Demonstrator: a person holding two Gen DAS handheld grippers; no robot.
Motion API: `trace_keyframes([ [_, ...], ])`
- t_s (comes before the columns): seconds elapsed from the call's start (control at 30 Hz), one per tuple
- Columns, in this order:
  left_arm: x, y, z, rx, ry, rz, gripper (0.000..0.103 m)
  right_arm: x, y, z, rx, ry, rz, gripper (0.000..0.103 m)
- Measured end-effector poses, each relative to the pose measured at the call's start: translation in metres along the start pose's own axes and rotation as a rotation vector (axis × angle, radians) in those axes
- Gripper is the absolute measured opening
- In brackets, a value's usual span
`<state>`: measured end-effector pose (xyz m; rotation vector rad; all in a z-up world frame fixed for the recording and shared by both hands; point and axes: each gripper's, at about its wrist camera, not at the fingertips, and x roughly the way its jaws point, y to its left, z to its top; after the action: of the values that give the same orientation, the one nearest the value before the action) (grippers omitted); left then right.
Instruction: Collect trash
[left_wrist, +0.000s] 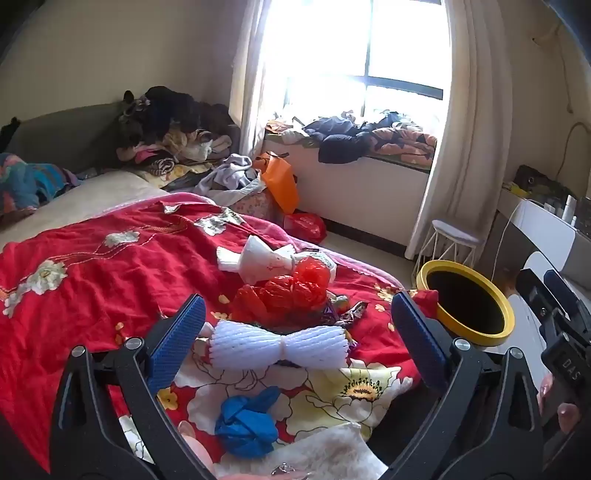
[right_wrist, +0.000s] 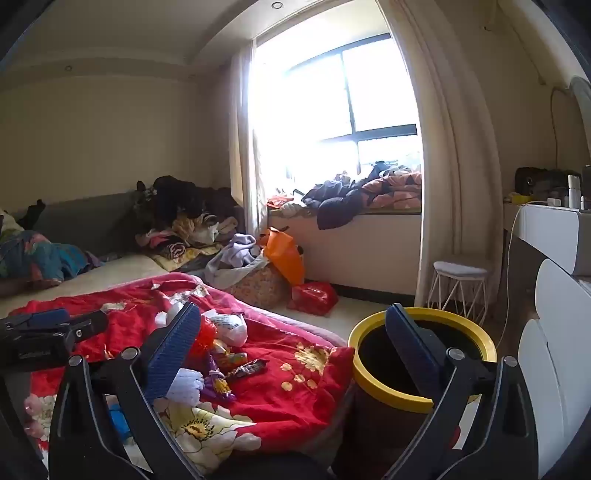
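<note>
The left gripper fills the foreground of its own view, its blue-padded fingers spread wide apart with nothing pressed between them. The right gripper stands likewise, fingers far apart and empty, one pad over the bed, the other in front of the bin.

The bed carries a red floral quilt, and the trash lies scattered on the quilt's near end. Beside the bed's corner, on the floor, stands a dark bin with a yellow rim, its mouth open upward.

Among the trash, a crumpled red plastic bag sits in the middle, with a white foam net sleeve just in front of it, between the left fingers in that view but untouched. Behind the red bag lies a second white foam piece. Nearer the camera lies a knotted blue plastic bag, next to a white tissue. Small sweet wrappers lie near the quilt's edge, towards the bin.
</note>
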<state>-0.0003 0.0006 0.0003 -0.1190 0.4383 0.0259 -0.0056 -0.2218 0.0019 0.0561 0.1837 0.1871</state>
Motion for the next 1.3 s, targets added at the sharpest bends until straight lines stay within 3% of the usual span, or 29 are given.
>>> trace_keyframes([
  [0.93,-0.002,-0.015,0.016,0.011,-0.011,0.001,0.093,0.001,-0.002,-0.003,0.003,-0.008,-0.01,0.097],
  [1.3,-0.005,-0.008,0.004,0.016,-0.023,-0.001,0.092,0.0,-0.002,-0.003,0.001,-0.008,-0.011,0.097],
])
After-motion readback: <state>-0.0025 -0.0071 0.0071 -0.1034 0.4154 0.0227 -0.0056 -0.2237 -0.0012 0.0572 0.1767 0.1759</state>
